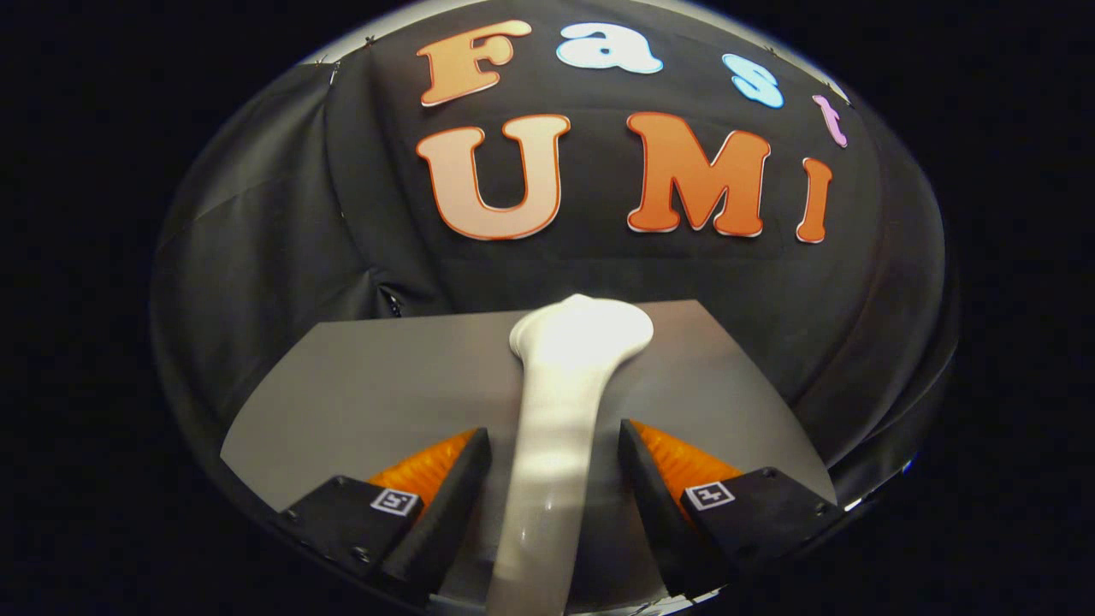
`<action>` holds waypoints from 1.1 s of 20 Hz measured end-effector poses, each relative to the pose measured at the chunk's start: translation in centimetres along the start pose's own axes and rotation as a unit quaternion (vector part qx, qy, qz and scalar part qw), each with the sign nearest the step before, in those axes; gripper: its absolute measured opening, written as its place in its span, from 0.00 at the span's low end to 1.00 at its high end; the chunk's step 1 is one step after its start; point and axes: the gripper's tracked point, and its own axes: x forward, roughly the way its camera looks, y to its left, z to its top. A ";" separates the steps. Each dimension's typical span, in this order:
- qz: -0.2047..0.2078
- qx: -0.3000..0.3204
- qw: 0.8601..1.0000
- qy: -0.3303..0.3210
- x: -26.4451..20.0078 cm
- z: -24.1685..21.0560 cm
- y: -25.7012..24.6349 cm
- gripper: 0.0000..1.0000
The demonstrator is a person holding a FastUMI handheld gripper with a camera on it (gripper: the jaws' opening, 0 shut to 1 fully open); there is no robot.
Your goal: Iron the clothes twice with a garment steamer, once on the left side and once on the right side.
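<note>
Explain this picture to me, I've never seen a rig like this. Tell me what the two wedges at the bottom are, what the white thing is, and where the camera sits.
The camera rides on a hand-held two-finger gripper and looks forward along its fingers; those are the two wedges. Between them runs a glossy white plastic garment steamer: its long handle lies in the gap and its wider head points away, beyond the fingertips. The fingers stand a little apart from the handle on both sides, so the gripper looks open, not clamped. Underneath lies a flat grey surface. Behind it hangs the booth's black cloth wall.
</note>
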 end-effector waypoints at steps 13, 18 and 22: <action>0.117 -0.018 0.988 -0.098 -4.4 2.3 3.8 0.46; 0.148 -0.068 0.974 -0.158 -10.2 2.0 5.5 0.41; 0.176 -0.084 0.954 -0.227 -18.1 2.5 5.6 0.41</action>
